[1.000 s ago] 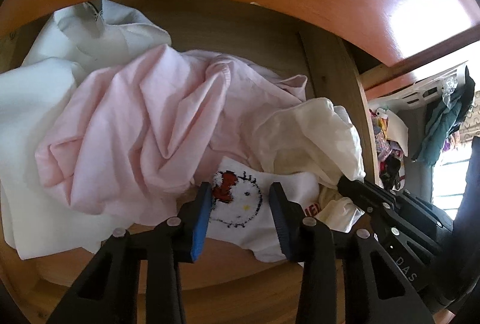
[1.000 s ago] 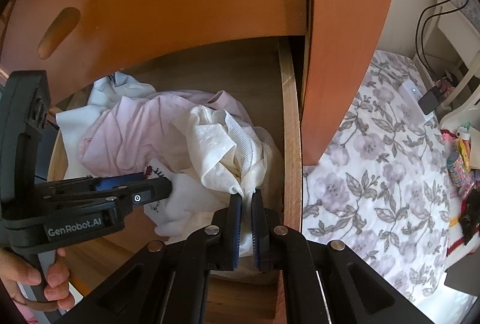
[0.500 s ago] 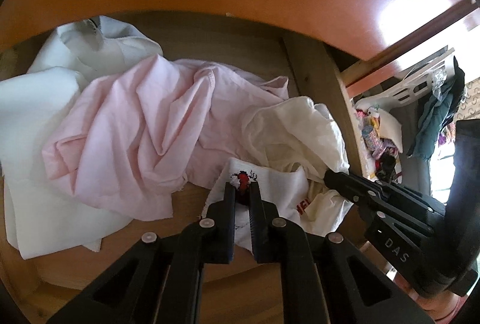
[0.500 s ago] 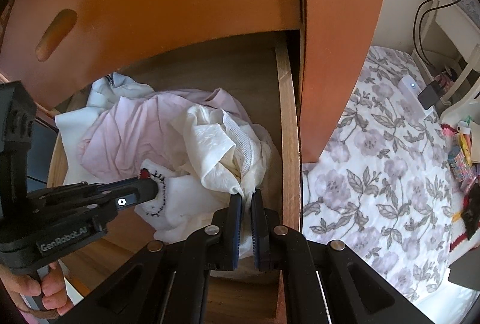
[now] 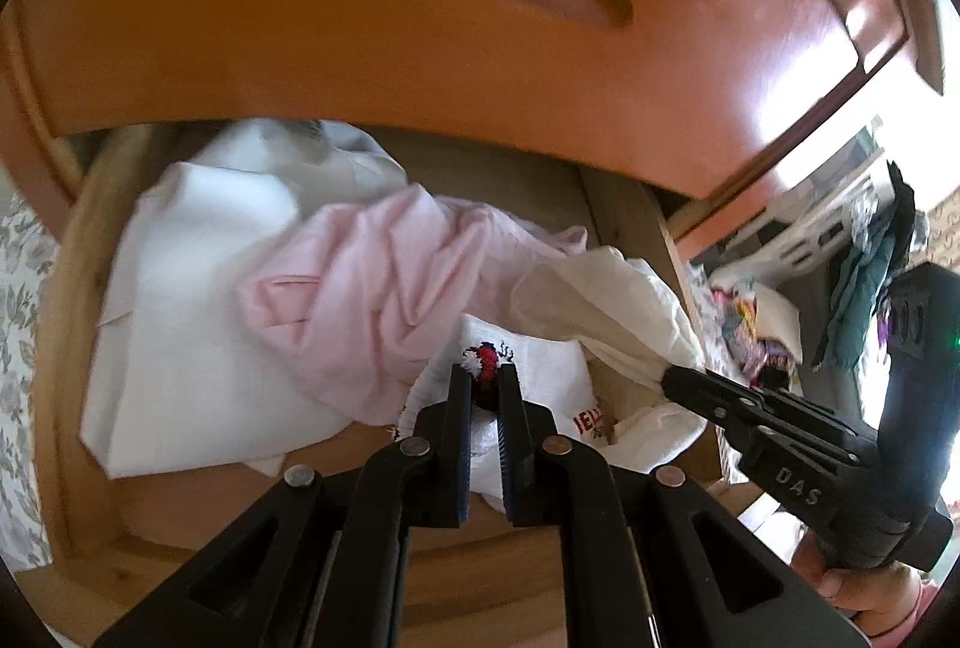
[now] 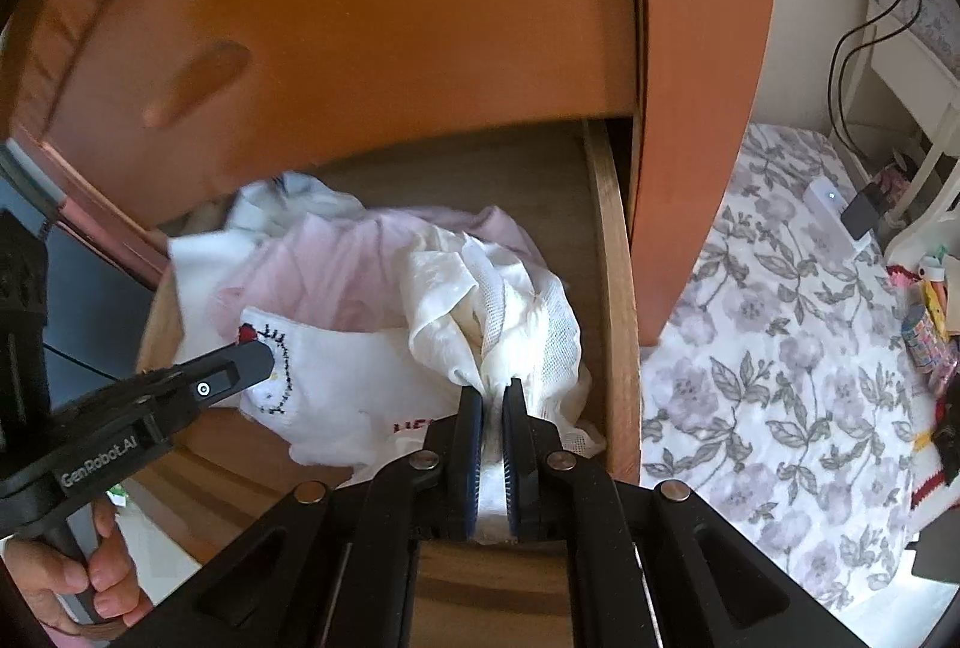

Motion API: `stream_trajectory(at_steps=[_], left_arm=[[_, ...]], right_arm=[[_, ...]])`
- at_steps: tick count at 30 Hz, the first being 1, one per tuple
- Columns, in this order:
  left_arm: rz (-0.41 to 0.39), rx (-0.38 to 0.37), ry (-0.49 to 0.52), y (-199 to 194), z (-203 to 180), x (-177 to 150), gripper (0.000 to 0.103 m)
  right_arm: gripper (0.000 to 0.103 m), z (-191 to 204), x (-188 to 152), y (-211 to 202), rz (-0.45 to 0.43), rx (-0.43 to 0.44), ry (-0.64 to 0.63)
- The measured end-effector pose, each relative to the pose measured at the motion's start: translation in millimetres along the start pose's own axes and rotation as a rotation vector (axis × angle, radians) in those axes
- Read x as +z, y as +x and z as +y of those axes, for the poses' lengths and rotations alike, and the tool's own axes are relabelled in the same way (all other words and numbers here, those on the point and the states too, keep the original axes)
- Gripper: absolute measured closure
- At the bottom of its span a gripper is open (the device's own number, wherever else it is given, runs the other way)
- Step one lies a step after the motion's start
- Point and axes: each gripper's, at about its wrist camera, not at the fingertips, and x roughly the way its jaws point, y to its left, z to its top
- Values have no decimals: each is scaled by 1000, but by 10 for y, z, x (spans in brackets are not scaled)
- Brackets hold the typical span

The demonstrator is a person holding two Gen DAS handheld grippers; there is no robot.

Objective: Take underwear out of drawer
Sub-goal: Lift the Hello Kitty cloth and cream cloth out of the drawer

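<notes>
Open wooden drawer (image 5: 72, 288) below an orange-brown closed drawer front (image 5: 360, 18) with a recessed handle, which overhangs the rear of the compartment. A pink garment (image 5: 384, 300) lies crumpled across the middle, over a flat white cloth (image 5: 180, 348) at the left; a flowered bedspread (image 6: 780, 348) lies outside the drawer's right wall (image 6: 615, 318). White underwear with a stitched cartoon face (image 6: 336, 378) (red bow at its upper edge) lies at the front centre of the drawer, partly over the pink garment. The left gripper (image 5: 485, 378) is closed on this piece, its jaws pinching the fabric at the red bow; in the right wrist view its tip (image 6: 252, 357) meets the cloth beside the stitched face. Just beside it to the right, a cream-coloured bunched garment with mesh panels (image 6: 498, 300) rises from the pile; the right gripper (image 6: 493, 402) is clamped on its lower gathered end, near the right wall. A hand (image 6: 90, 582) grips the left tool's handle.
</notes>
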Motion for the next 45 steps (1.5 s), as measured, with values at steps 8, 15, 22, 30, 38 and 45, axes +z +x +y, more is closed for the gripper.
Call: stream_trajectory(at_steps=[8,15,22,30,38,45], left_arm=[[-129,1,-31,-367,129,-117,96],[-239,-18,-82,-749,261,-243,96],[-317,-27,-123,-1086,385,-354,96],[-403,-39,-123,-1446,404,-452,96],[-482,-71,-100,-1782,335,-502,96],[-550,-121,-50,-2136,207,-586,96]], right_arm=[[96,47,-220,-290,-145,112,100],[96,71,-352,-514,-238,166,137],[96,72,-516,-744,-304,188,172],[96,79,-550,-964,-379,214,169],[96,175,-537,-1429,-507,244,118],[96,283,-608,-1829,-591,262,70]])
